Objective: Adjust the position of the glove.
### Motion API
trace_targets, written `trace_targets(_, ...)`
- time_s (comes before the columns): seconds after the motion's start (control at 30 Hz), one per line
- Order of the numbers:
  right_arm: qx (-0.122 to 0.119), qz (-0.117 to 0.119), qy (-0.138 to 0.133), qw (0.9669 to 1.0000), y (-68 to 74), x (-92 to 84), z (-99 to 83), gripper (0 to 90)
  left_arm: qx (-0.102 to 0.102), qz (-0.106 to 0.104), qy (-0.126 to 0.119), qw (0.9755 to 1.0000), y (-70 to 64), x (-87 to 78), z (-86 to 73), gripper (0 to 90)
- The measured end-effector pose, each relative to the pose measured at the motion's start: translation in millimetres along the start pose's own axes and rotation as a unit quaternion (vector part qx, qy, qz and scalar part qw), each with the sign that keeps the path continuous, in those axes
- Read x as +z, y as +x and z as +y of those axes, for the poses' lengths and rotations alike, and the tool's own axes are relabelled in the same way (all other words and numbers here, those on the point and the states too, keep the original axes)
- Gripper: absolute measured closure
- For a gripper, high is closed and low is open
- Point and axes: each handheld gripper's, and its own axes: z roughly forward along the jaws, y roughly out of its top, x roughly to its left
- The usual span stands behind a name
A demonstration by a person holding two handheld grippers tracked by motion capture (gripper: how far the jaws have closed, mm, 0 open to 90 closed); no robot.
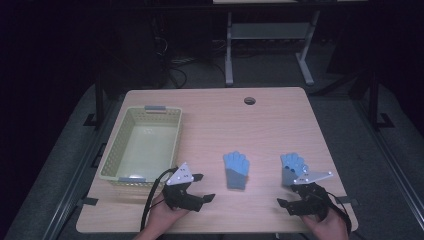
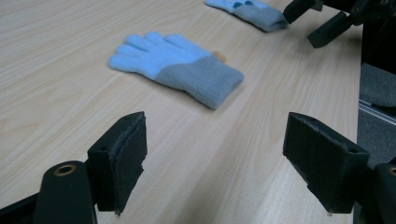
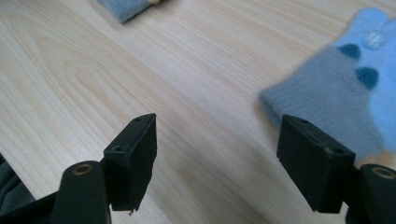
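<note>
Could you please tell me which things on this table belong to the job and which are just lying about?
In the job:
- middle glove
- right glove
- basket
- left claw, open
- right claw, open

Lying about:
- nothing else on the table

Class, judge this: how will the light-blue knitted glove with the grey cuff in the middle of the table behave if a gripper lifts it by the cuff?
The light-blue knitted glove with the grey cuff lies flat, so it probably droops limply. Its knit looks soft and thin: likely light, not slippery, unlikely to roll.
</note>
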Motion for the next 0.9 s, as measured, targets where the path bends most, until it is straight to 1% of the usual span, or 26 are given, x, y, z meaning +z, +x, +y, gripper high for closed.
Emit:
trace_targets(0.07, -0.001, 0.000, 0.000, 1.0000, -0.9, -1.5, 0.6, 28.3, -0.001, -0.003, 0.001, 1.0000, -1.9, 1.0, -0.1, 21.0)
trace_targets(0.2, 0.001, 0.006, -0.009, 0.9999, -2.2, -4.2, 1.5, 27.0, 0.000, -0.009, 0.007, 0.9999, -4.8, 2.1, -0.5, 20.5)
trace_targets(0.3, 0.002, 0.010, -0.009, 0.9999, -3.4, -5.6, 2.5, 25.9, 0.003, -0.010, 0.006, 0.9999, -5.8, 2.0, -0.9, 20.5)
trace_targets(0.37, 0.007, 0.015, -0.010, 0.9998, -7.3, -8.2, 5.3, 25.5, 0.007, -0.008, 0.005, 0.9999, -5.9, 1.1, -0.7, 20.5)
trace_targets(0.43, 0.005, 0.017, -0.009, 0.9998, -9.1, -9.6, 6.8, 25.5, 0.007, -0.007, 0.004, 0.9999, -4.9, 0.5, -0.8, 20.5)
trace_targets(0.47, 0.005, 0.015, -0.008, 0.9998, -12.8, -11.8, 10.8, 25.8, -0.001, -0.010, 0.000, 0.9999, -4.2, 0.5, -0.9, 20.5)
trace_targets(0.53, 0.006, 0.013, -0.007, 0.9999, -14.0, -12.7, 12.2, 26.3, -0.002, -0.010, 0.000, 0.9999, -3.9, 0.7, -0.8, 20.5)
trace_targets(0.67, 0.008, 0.014, -0.004, 0.9999, -23.8, -16.2, 22.7, 28.7, 0.006, -0.009, 0.002, 0.9999, -4.6, 0.2, -0.4, 20.5)
trace_targets(0.77, 0.012, 0.018, -0.003, 0.9998, -28.5, -17.1, 28.6, 28.8, 0.005, -0.009, 0.000, 0.9999, -5.2, -0.2, -0.4, 20.5)
trace_targets(0.9, 0.009, 0.017, 0.007, 0.9998, -32.9, -18.9, 36.9, 29.7, 0.008, -0.009, -0.002, 0.9999, -6.3, -0.3, -0.2, 20.5)
